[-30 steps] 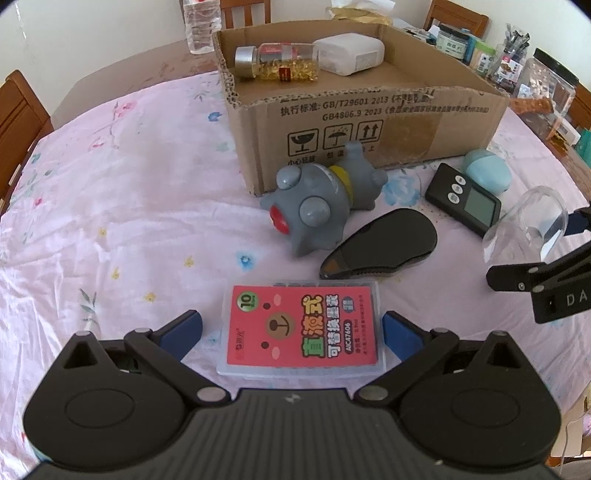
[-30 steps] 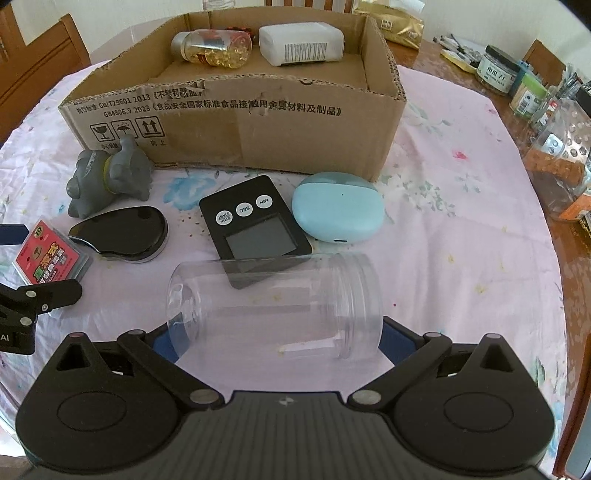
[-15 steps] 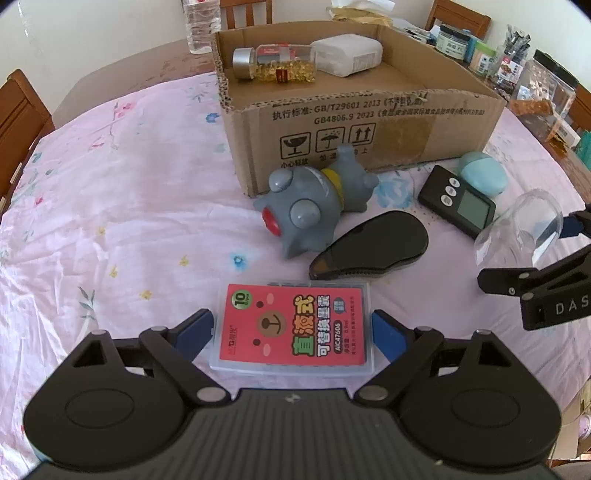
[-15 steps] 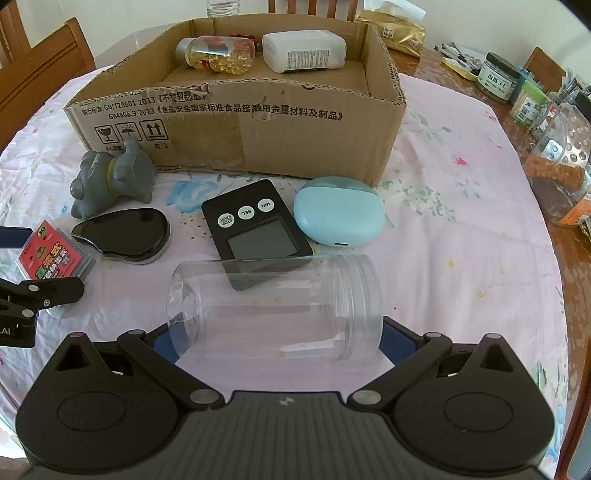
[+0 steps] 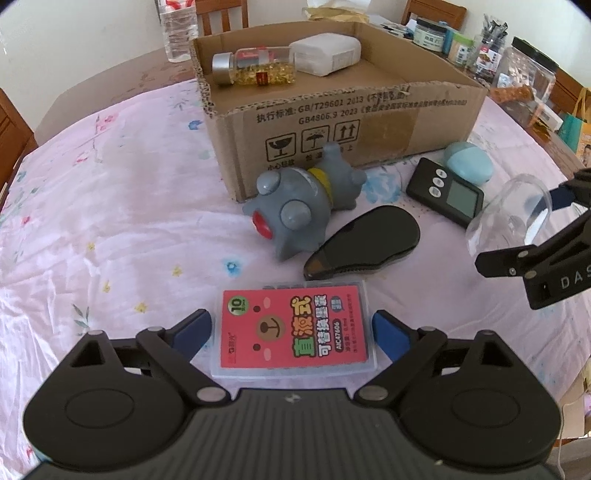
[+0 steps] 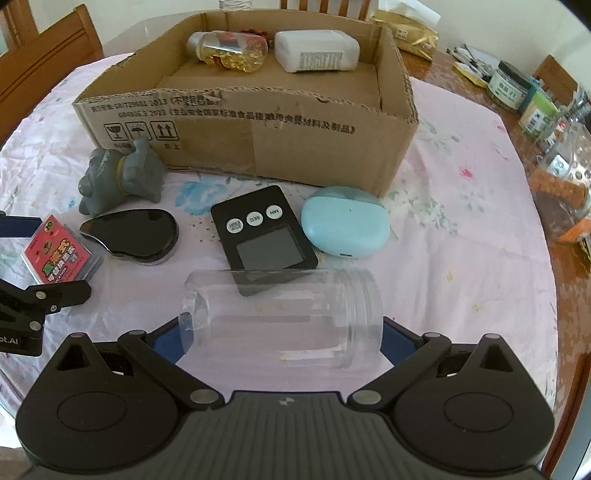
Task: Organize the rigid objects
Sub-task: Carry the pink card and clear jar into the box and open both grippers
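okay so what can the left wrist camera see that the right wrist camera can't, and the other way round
Only the left wrist view shows the grey toy's red mouth and face, the full front of the red card pack lying between the left gripper's fingers, and a water bottle behind the box.

Only the right wrist view shows the whole clear jar lying on its side between the right gripper's fingers, with its threaded neck.

Both show the cardboard box holding a capsule bottle and white container, the black timer, blue case and black oval case.
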A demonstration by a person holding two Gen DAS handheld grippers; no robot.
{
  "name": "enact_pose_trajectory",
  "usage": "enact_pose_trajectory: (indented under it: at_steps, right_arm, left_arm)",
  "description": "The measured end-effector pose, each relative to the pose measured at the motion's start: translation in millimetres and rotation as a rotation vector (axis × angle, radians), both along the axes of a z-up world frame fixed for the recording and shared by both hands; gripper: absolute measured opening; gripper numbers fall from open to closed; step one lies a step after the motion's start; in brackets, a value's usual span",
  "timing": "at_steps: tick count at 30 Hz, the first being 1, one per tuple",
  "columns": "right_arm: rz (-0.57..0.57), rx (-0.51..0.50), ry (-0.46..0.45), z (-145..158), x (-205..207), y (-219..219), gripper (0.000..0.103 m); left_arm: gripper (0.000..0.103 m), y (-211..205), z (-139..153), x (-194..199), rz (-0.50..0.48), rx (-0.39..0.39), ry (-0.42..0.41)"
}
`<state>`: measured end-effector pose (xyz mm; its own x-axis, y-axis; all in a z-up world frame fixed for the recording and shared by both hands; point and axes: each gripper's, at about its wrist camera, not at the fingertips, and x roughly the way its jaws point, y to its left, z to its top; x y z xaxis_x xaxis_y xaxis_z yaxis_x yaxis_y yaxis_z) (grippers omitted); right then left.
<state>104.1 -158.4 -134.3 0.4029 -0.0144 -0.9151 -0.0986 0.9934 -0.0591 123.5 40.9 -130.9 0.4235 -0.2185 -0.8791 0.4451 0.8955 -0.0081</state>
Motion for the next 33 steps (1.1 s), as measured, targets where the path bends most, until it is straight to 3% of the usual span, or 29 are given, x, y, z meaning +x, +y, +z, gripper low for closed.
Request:
enact_pose_trajectory:
  at_steps: [3, 8, 20, 26, 33]
  right_arm:
    - [0.021, -0.011, -0.010, 2, -1, 3, 0.103]
    - [0.037, -0.011, -0.019, 8, -1, 5, 0.094]
    - [0.089, -0.002, -0.017, 24, 0, 1, 0.094]
    - [0.148, 0.013, -0.033, 44, 1, -5, 0.094]
    - [0.217, -0.048, -0.120, 74, 3, -6, 0.094]
  left_arm:
    - [0.090, -1, 1, 1, -0.006, 0.001, 0.004]
    - [0.090, -1, 1, 2, -0.008, 0.003, 0.019]
    - [0.089, 3, 18, 5, -0.023, -0.004, 0.070]
    - [0.089, 2, 50, 4, -0.072, -0.009, 0.061]
    - [0.089, -12, 98, 13, -0.111, -0.021, -0.046]
